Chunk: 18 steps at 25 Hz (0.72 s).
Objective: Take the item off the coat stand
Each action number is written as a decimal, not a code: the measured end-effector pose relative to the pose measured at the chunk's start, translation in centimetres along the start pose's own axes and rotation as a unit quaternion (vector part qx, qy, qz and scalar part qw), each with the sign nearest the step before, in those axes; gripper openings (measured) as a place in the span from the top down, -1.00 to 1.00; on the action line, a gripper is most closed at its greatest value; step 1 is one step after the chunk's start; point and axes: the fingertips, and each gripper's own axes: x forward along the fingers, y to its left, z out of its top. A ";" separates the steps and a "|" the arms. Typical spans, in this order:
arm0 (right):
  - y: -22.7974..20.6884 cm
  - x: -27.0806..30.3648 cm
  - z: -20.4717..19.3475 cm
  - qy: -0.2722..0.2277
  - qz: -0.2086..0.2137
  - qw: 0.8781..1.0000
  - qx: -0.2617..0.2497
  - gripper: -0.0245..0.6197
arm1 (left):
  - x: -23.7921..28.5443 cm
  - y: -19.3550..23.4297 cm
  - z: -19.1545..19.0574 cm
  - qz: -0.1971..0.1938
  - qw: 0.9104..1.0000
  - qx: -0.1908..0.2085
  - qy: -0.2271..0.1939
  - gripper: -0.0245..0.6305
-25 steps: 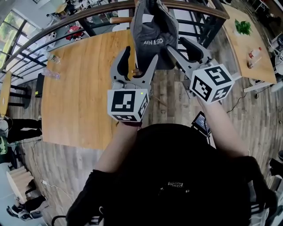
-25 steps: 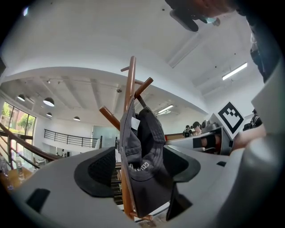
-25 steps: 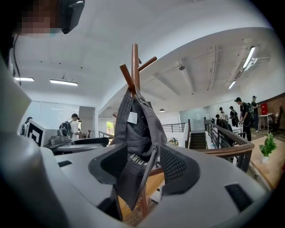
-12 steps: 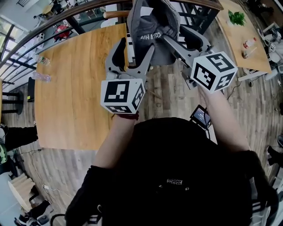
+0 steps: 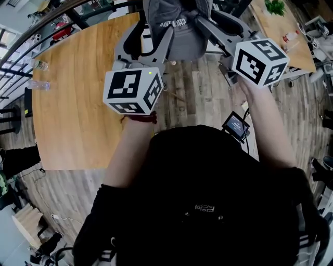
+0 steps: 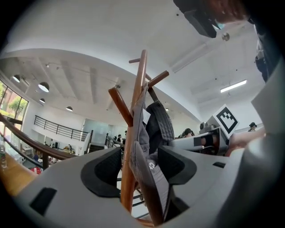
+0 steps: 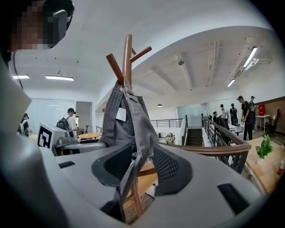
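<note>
A grey cap point(image 5: 177, 26) with white lettering hangs on a wooden coat stand point(image 6: 136, 111), whose pegs point(image 7: 128, 53) fork at the top. My left gripper point(image 5: 151, 39) reaches in from the left. Its jaws are closing, with the stand's pole and the cap's brim point(image 6: 151, 178) between them; the left pad stands apart from the pole. My right gripper point(image 5: 216, 23) comes in from the right. Its jaws are closing too, with a fold of the cap point(image 7: 127, 116) hanging between them and a gap at the left pad.
A large wooden table point(image 5: 73, 104) lies to the left, with two clear bottles point(image 5: 36, 65) near its far edge. A second table with a plant point(image 5: 274, 6) is at the right. A curved railing point(image 7: 222, 149) runs behind the stand. A small screen device point(image 5: 237, 124) lies on the plank floor.
Both grippers have moved up and forward so the cap sits deeper between their jaws. Both pairs of jaws have narrowed around it.
</note>
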 end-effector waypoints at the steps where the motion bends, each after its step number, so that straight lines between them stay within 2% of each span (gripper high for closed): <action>1: 0.2 -0.1 0.0 0.000 0.000 1.000 -0.002 0.43 | -0.1 0.0 -0.1 -0.001 1.000 -0.001 0.002 0.18; 3: 0.7 -0.2 0.1 0.001 0.003 1.000 -0.006 0.54 | -0.2 0.0 -0.2 -0.003 1.000 -0.001 0.003 0.23; 5: 0.8 -0.5 0.2 0.000 0.004 1.000 -0.005 0.66 | -0.3 -0.3 0.1 -0.004 1.000 0.001 -0.001 0.37; 13: 1.4 -1.3 -0.4 0.002 0.007 1.000 -0.006 0.73 | -1.2 -0.5 0.3 0.001 1.000 0.011 -0.012 0.63; 18: 2.1 -1.5 0.1 0.006 0.015 1.000 -0.004 0.74 | -1.5 -0.3 1.1 0.003 1.000 0.012 -0.012 0.69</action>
